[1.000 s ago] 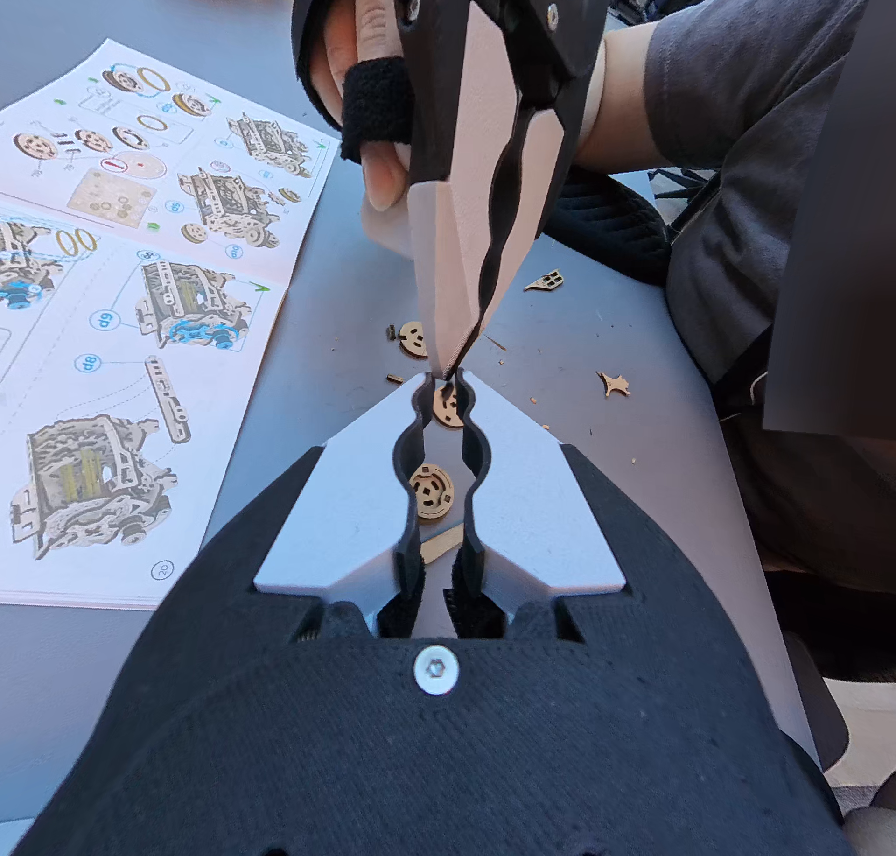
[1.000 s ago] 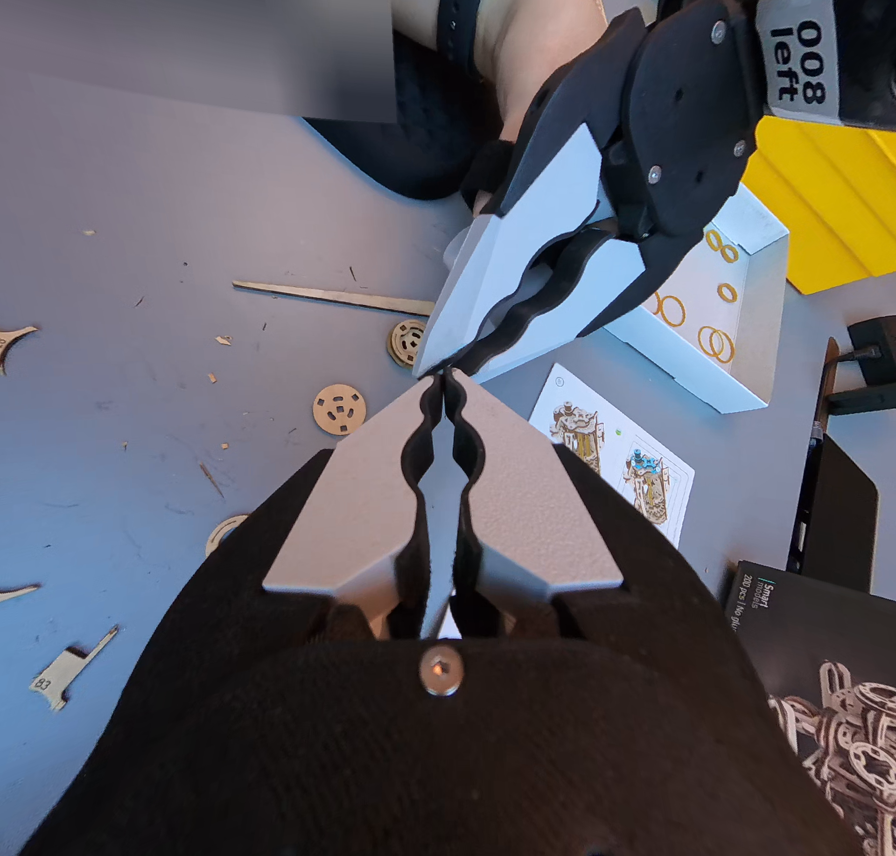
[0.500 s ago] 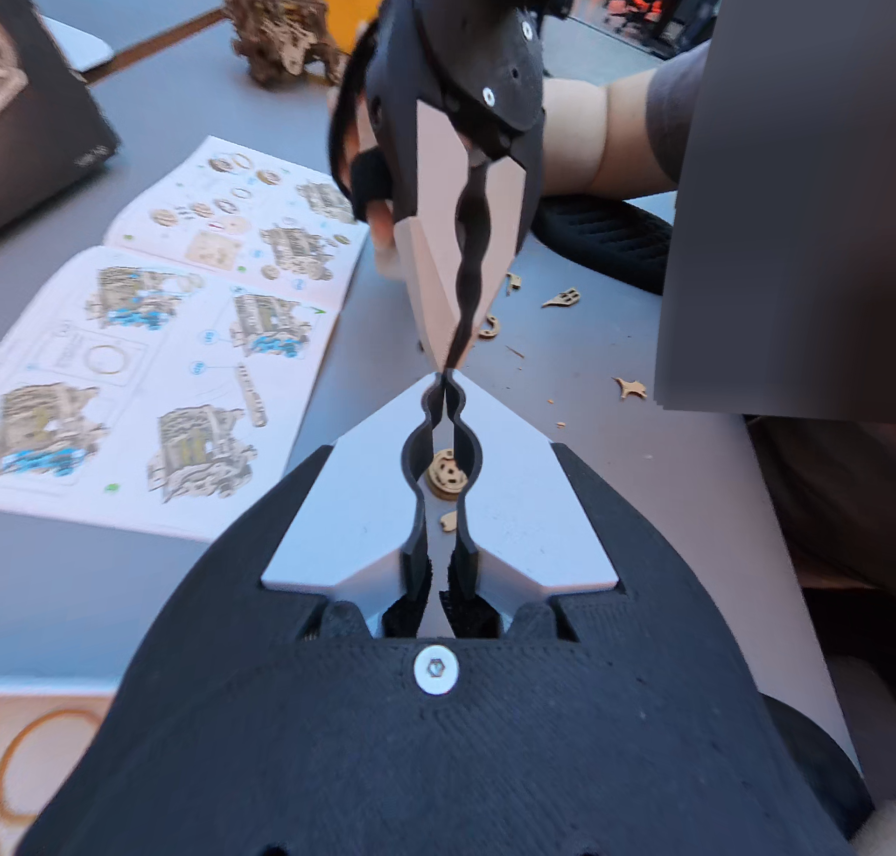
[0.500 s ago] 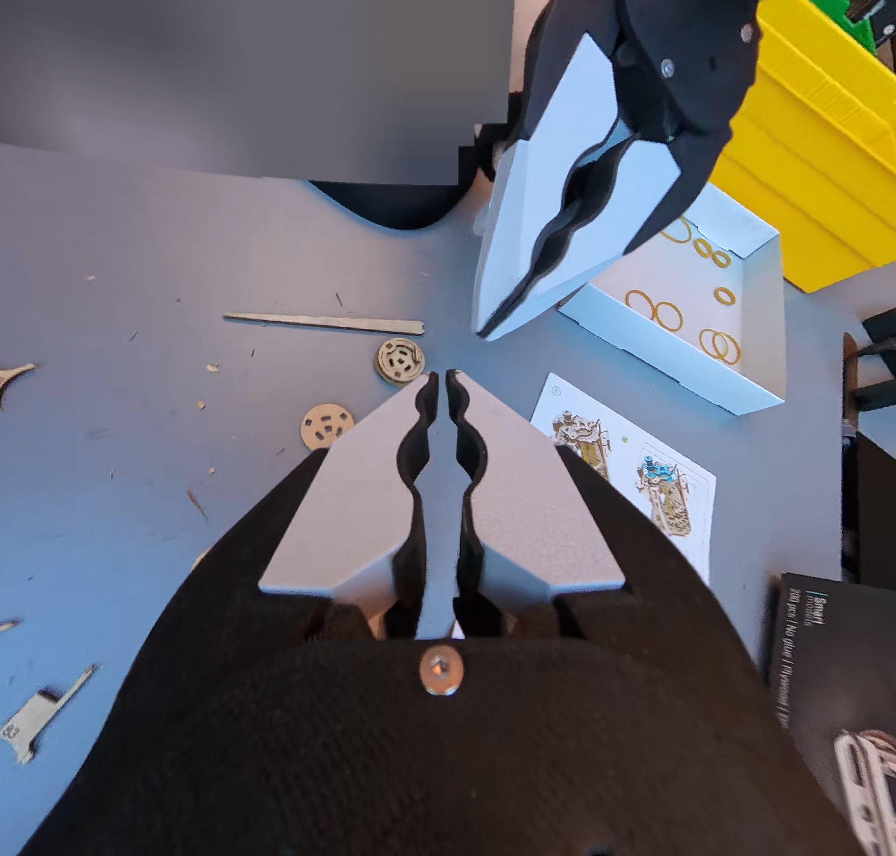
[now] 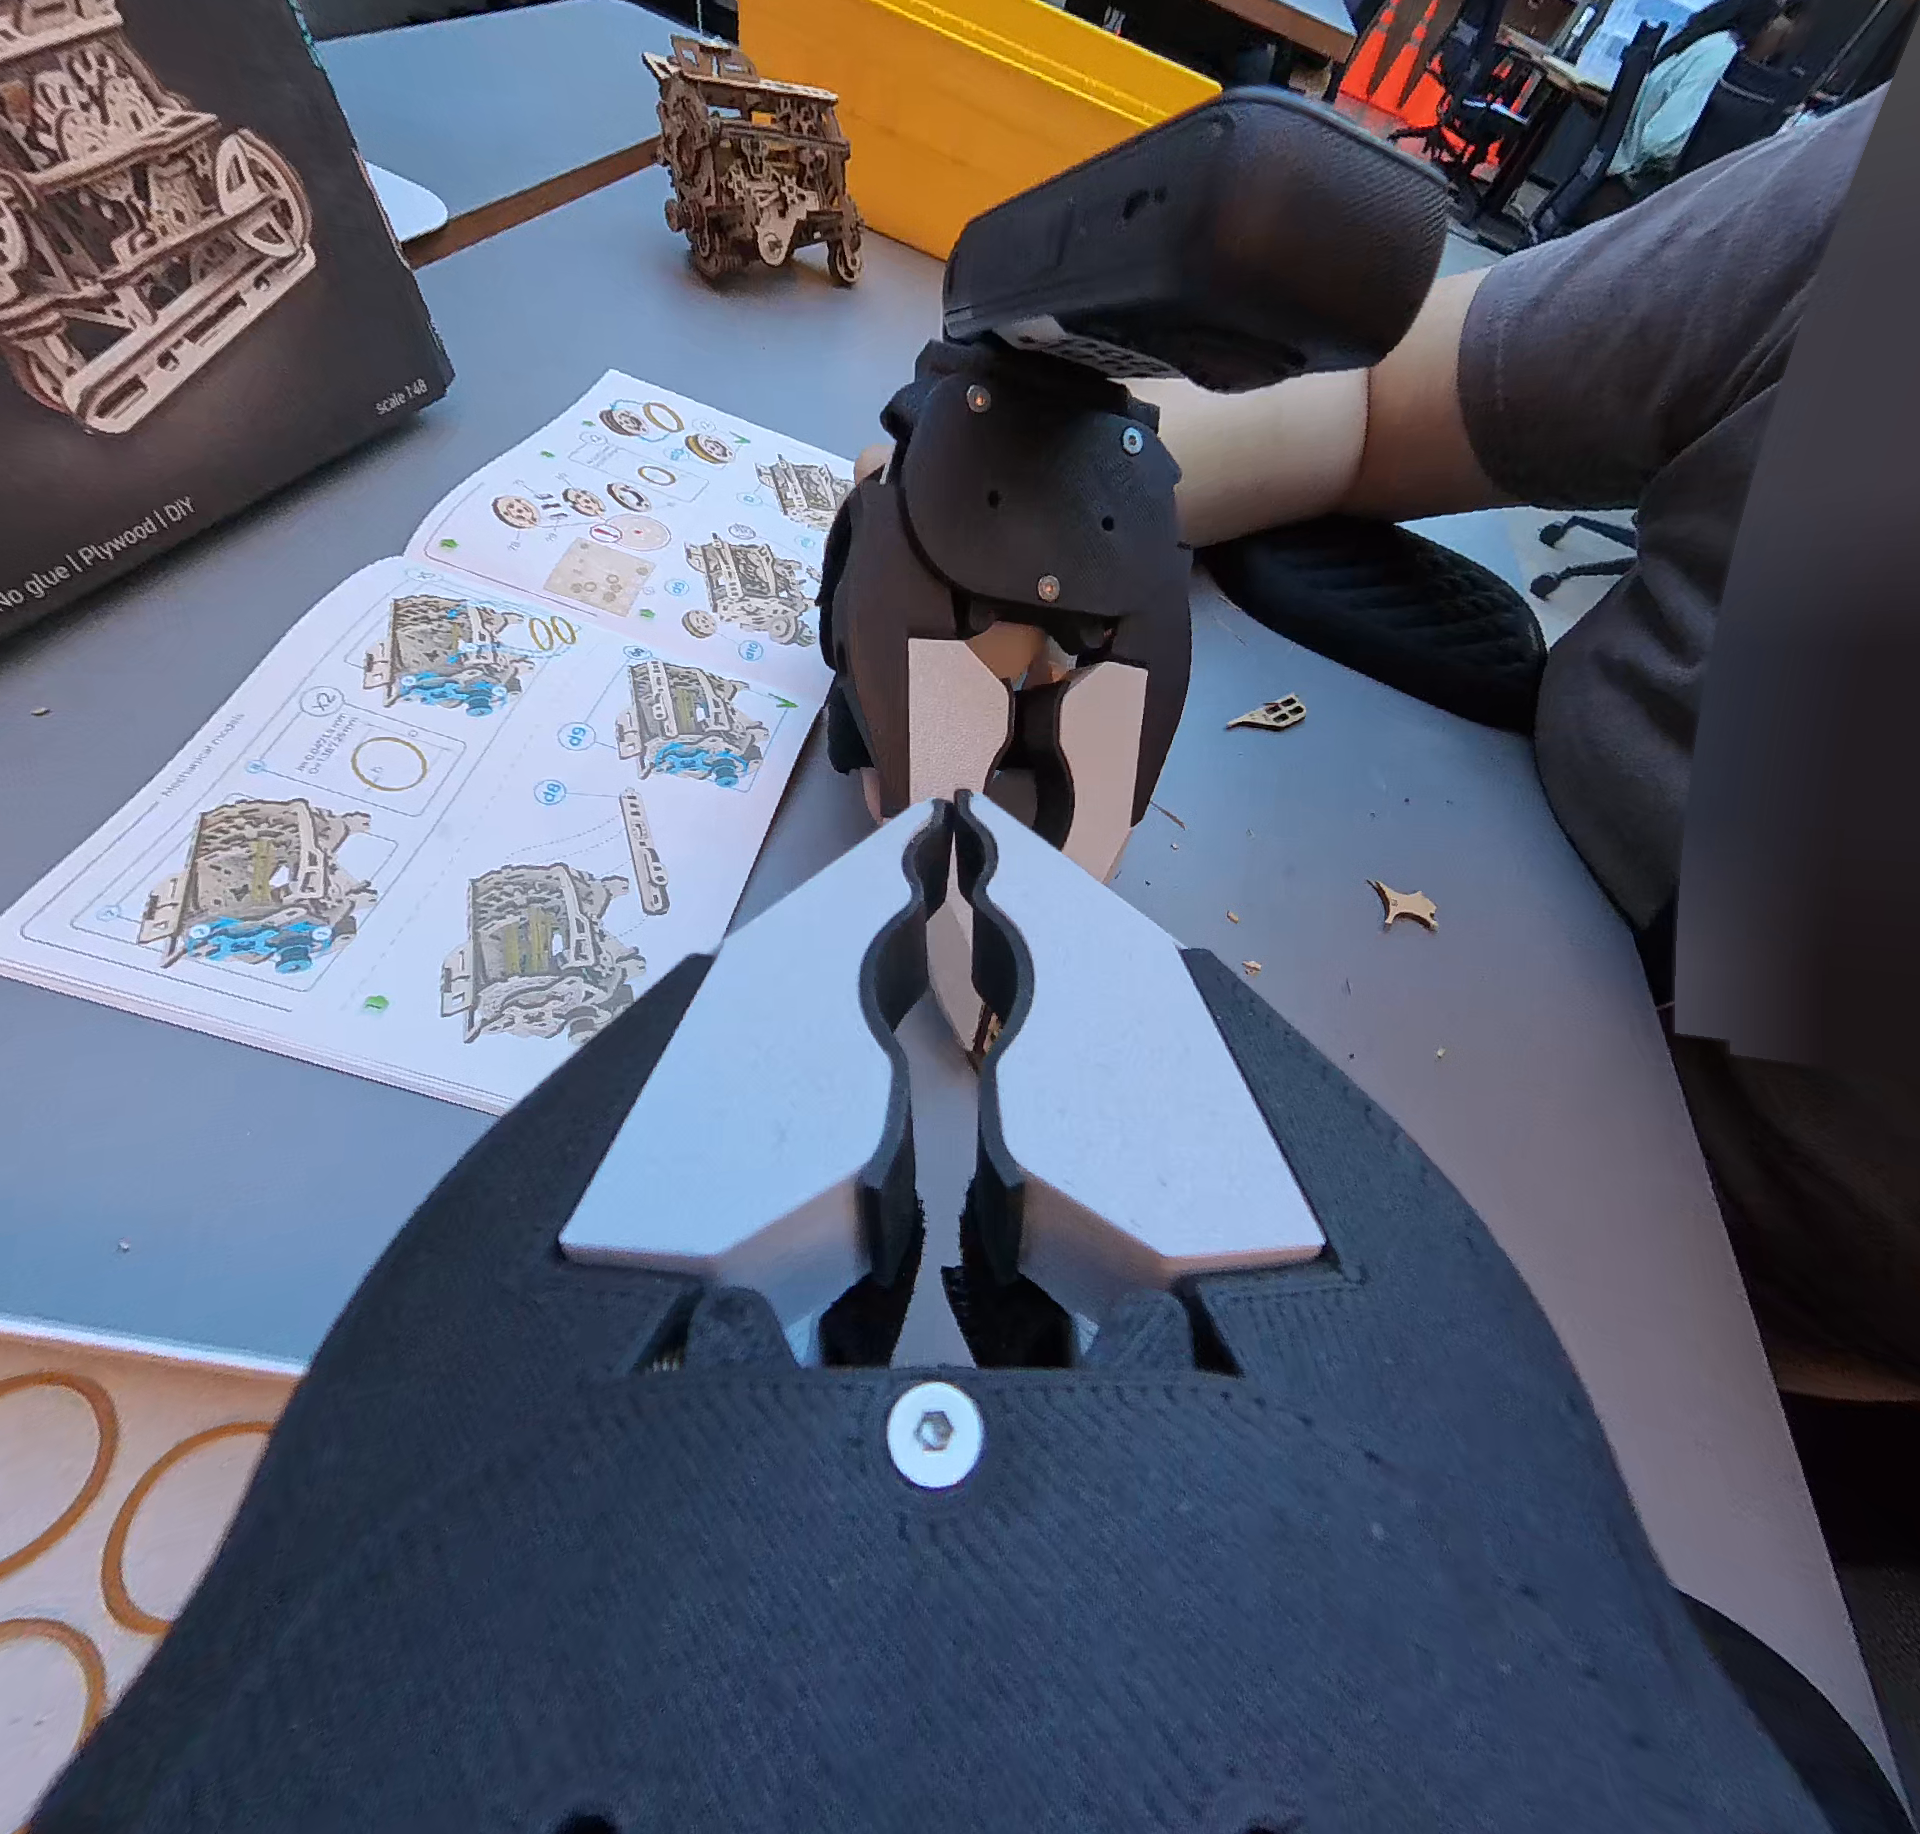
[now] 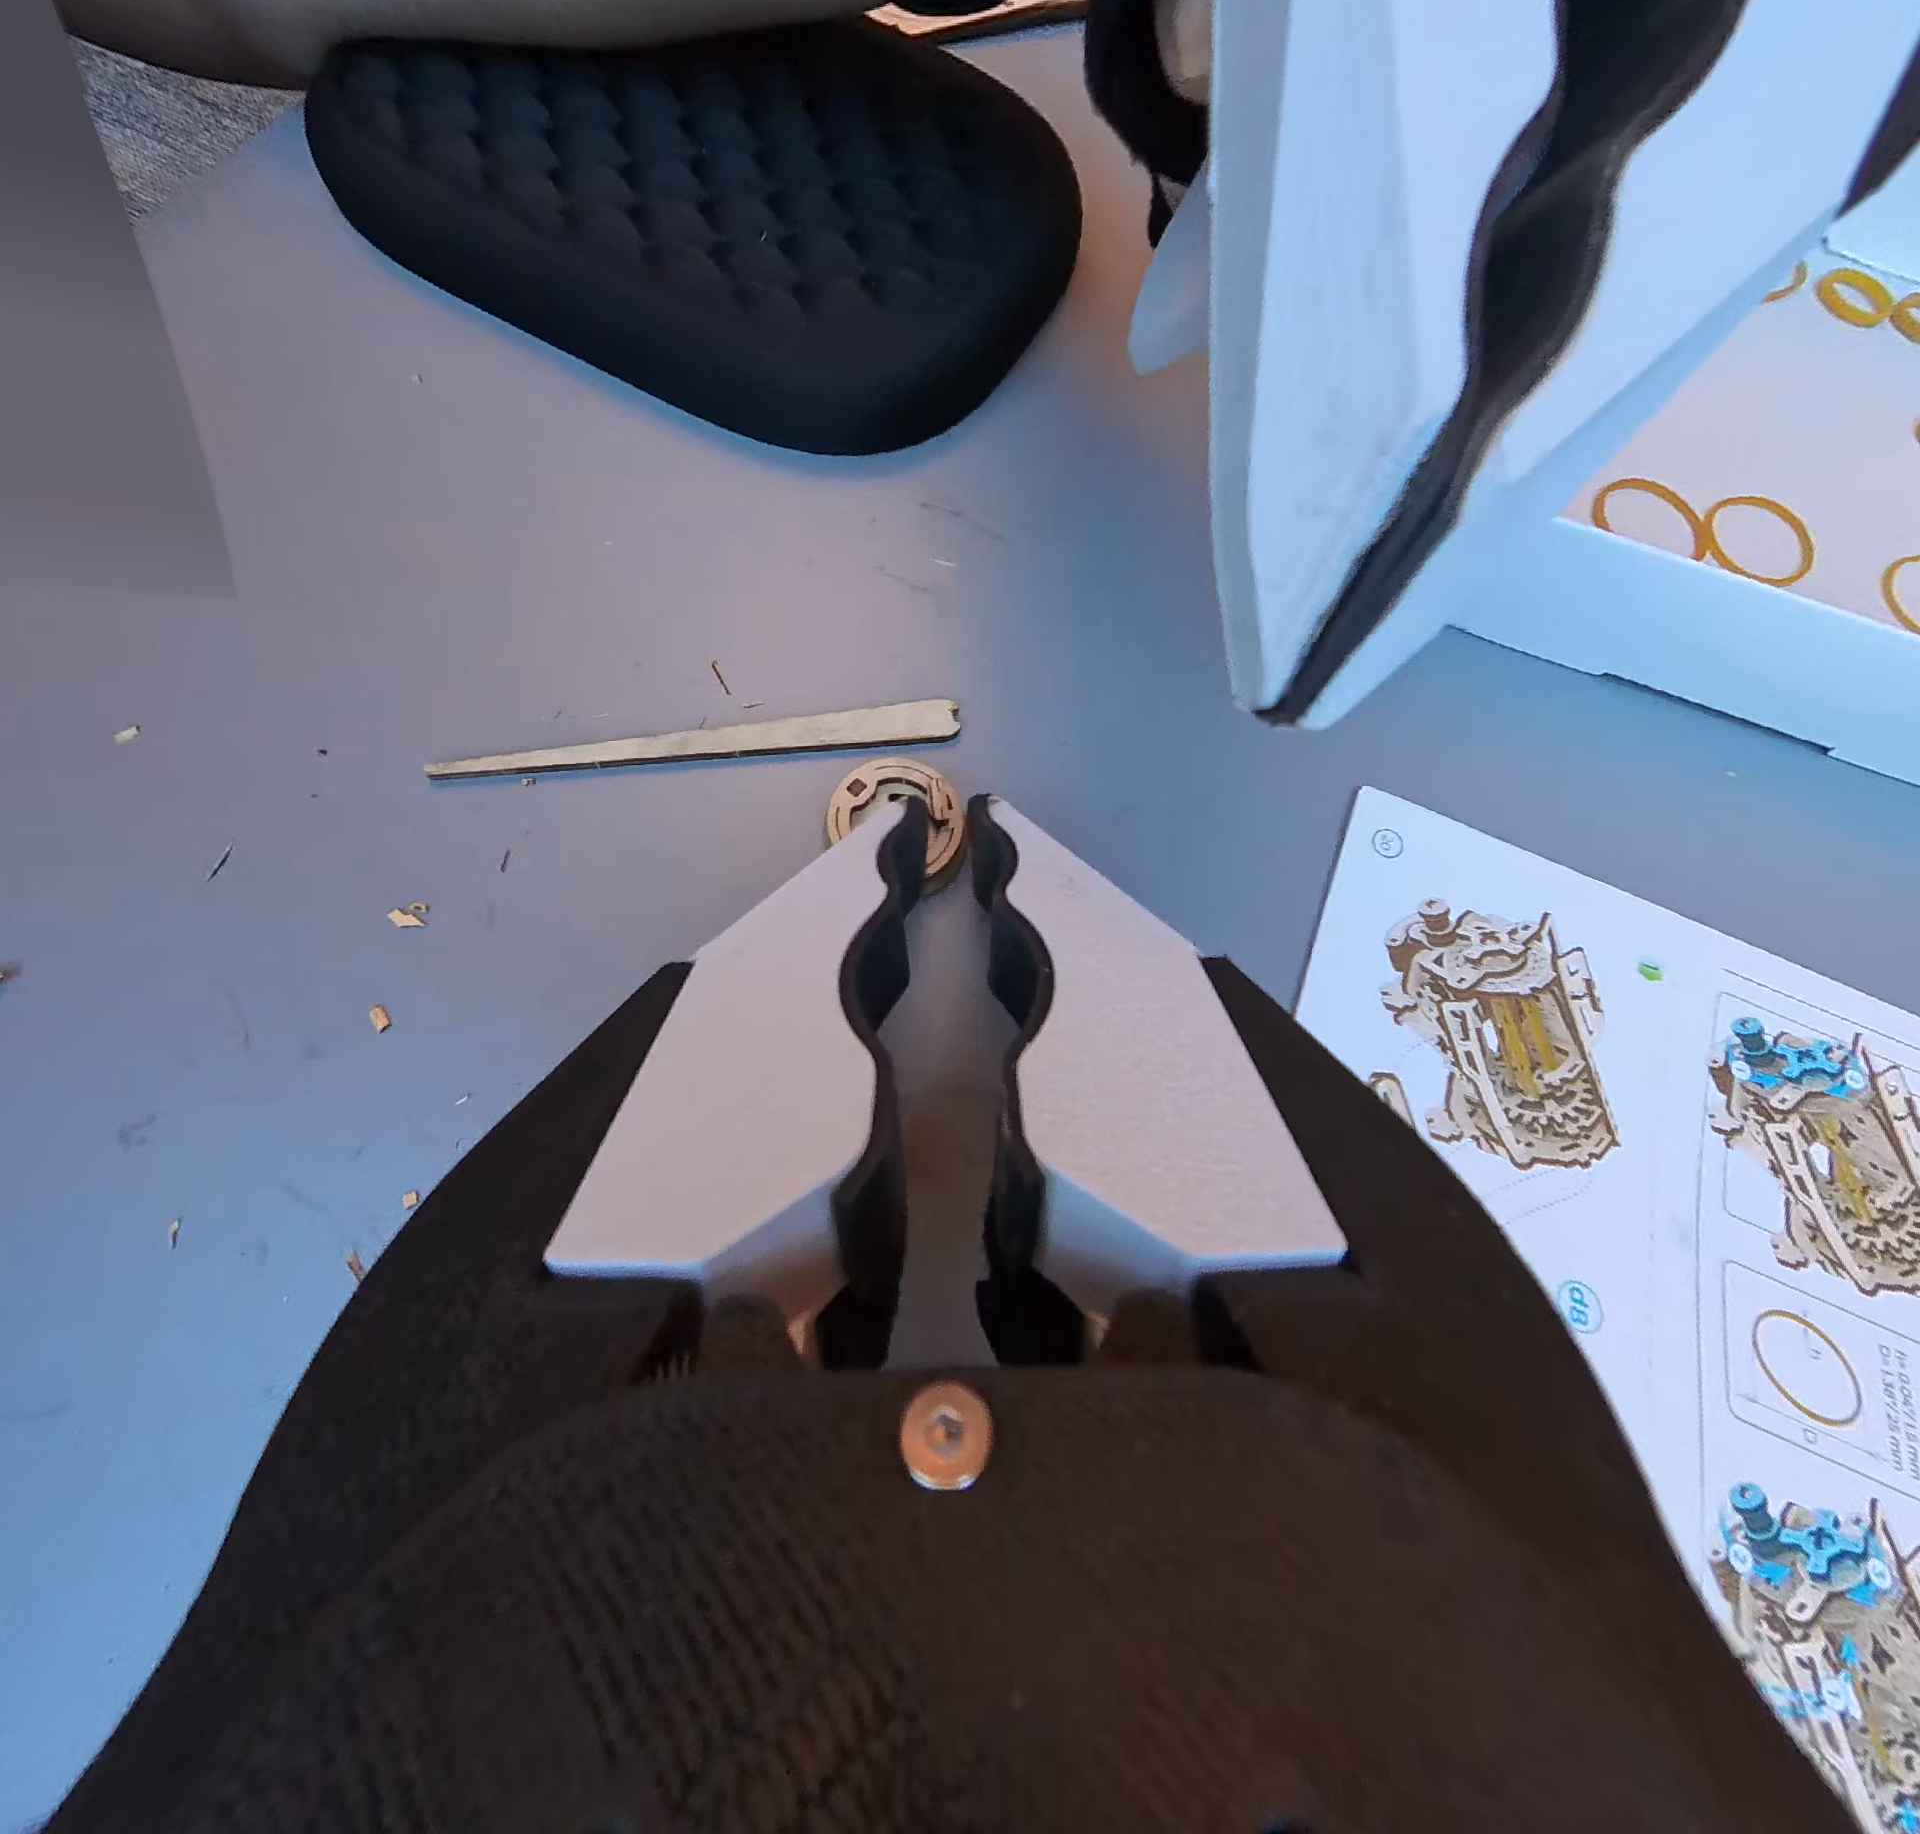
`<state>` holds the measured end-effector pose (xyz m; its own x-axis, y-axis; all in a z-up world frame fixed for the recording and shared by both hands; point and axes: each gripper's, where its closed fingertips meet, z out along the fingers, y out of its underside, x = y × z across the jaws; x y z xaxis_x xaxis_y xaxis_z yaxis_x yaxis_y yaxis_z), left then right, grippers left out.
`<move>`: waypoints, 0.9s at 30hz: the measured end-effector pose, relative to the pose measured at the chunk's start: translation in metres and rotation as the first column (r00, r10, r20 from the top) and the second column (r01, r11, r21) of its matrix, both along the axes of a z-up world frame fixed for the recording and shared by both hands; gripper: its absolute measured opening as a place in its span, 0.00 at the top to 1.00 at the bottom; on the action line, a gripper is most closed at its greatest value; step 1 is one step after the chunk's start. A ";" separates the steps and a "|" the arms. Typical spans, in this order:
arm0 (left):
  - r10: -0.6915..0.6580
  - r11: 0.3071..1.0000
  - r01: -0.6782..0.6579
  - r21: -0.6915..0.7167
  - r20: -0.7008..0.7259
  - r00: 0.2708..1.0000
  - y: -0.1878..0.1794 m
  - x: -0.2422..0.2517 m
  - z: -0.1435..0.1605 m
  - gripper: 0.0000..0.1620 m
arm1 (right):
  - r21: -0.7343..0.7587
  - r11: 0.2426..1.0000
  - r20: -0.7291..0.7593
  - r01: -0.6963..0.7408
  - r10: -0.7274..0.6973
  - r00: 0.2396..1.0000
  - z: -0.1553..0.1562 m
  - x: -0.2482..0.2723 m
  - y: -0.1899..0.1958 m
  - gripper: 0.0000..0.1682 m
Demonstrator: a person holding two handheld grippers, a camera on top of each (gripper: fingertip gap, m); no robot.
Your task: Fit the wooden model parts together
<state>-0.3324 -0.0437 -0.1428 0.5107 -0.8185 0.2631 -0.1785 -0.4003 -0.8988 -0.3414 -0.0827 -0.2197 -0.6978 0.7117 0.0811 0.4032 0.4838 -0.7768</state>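
My right gripper (image 6: pixel 945 820) points down at the grey table (image 6: pixel 520 558), jaws a little apart. Its left fingertip lies over a small round wooden disc (image 6: pixel 878 805) that rests on the table. A thin tapered wooden stick (image 6: pixel 707 740) lies just beyond the disc. My left gripper (image 5: pixel 951 810) is shut with nothing visible between its tips. It hangs above and to the right in the right wrist view (image 6: pixel 1283 709). In the left wrist view the right gripper (image 5: pixel 1029 808) stands tips-down just ahead, its tips partly hidden.
An open instruction booklet (image 5: pixel 416 745) lies left. A white tray (image 6: pixel 1662 641) holds orange rings. A black wrist pad (image 6: pixel 707 226), an assembled wooden model (image 5: pixel 758 174), a yellow bin (image 5: pixel 935 70), a dark box (image 5: pixel 156 226) and wood scraps (image 5: pixel 1405 903) are around. Some 8 cm of space lies between my two pairs of fingers.
The two grippers' tips have parted. My right gripper dropped to the table, opened slightly and reached the round disc. My left gripper lifted and tilted back, staying shut.
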 end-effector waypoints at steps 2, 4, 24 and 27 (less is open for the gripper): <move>-0.002 1.000 0.002 -0.003 -0.007 1.000 0.000 0.001 -0.001 1.00 | -0.015 1.000 0.004 -0.005 0.005 1.000 0.001 0.001 -0.001 0.97; -0.003 1.000 0.003 -0.003 -0.007 1.000 0.000 0.001 -0.001 1.00 | -0.019 1.000 0.007 -0.007 0.007 1.000 0.001 0.001 -0.001 0.97; -0.011 0.999 0.010 -0.036 -0.032 0.999 -0.001 0.002 -0.011 1.00 | -0.048 0.999 -0.002 -0.005 0.005 1.000 0.003 0.002 0.000 0.99; -0.008 0.999 0.006 -0.033 -0.033 0.999 -0.001 0.002 -0.010 1.00 | -0.081 0.997 -0.011 -0.006 0.006 1.000 0.008 0.002 -0.002 0.99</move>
